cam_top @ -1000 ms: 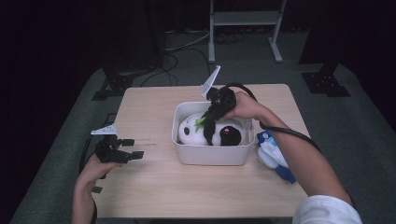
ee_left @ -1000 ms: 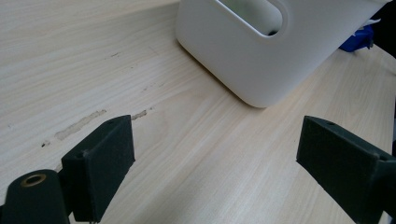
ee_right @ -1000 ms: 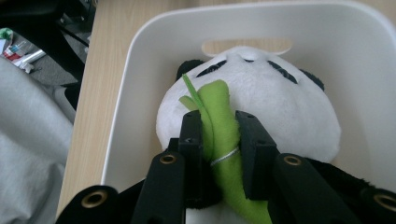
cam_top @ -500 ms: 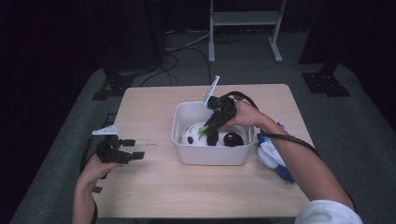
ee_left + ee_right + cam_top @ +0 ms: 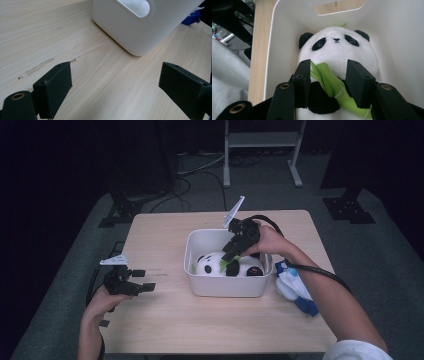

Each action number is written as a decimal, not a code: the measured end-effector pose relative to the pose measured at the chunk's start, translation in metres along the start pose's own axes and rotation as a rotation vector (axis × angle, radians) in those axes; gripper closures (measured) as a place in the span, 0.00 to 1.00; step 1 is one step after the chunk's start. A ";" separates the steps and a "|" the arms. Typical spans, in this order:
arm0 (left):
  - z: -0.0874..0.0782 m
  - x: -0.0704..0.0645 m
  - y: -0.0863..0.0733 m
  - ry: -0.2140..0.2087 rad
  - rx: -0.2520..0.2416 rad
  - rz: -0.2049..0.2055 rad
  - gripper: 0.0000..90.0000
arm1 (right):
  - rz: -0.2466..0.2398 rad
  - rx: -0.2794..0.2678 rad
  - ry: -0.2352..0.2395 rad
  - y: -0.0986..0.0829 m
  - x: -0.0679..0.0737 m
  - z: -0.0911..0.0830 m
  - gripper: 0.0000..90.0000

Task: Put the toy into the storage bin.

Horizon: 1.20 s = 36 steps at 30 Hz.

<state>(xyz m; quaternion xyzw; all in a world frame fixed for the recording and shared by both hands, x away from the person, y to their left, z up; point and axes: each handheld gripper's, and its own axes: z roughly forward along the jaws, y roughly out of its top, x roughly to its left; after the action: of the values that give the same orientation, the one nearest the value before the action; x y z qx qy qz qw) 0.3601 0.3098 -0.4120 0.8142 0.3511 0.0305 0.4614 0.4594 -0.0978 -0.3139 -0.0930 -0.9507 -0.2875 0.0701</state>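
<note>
Plush panda [image 5: 337,53], felt bamboo [image 5: 332,87], smooth white bin [image 5: 284,32].

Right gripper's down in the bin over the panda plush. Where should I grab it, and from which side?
Judging by its pose, grip the panda plush across its chest, at the green bamboo shoot, coming straight down from above. It lies face up in the white bin, whose walls block any side approach. The right gripper already has its jaws open to either side of the bamboo, so closing there should catch soft body.
</note>
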 end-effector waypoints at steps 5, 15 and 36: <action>0.000 0.000 -0.001 0.004 0.000 -0.001 0.11 | 0.018 -0.019 -0.008 -0.003 0.000 -0.006 0.55; -0.001 -0.002 -0.002 0.016 0.013 0.004 0.11 | 0.030 -0.088 -0.040 -0.010 0.006 -0.025 0.50; -0.002 -0.007 -0.002 0.022 0.016 0.007 0.11 | 0.081 -0.149 -0.081 -0.038 0.017 -0.058 0.48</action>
<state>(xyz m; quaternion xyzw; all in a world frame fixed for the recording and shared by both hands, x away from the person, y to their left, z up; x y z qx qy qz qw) 0.3528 0.3079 -0.4107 0.8186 0.3535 0.0384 0.4510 0.4396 -0.1592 -0.2835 -0.1476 -0.9241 -0.3505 0.0360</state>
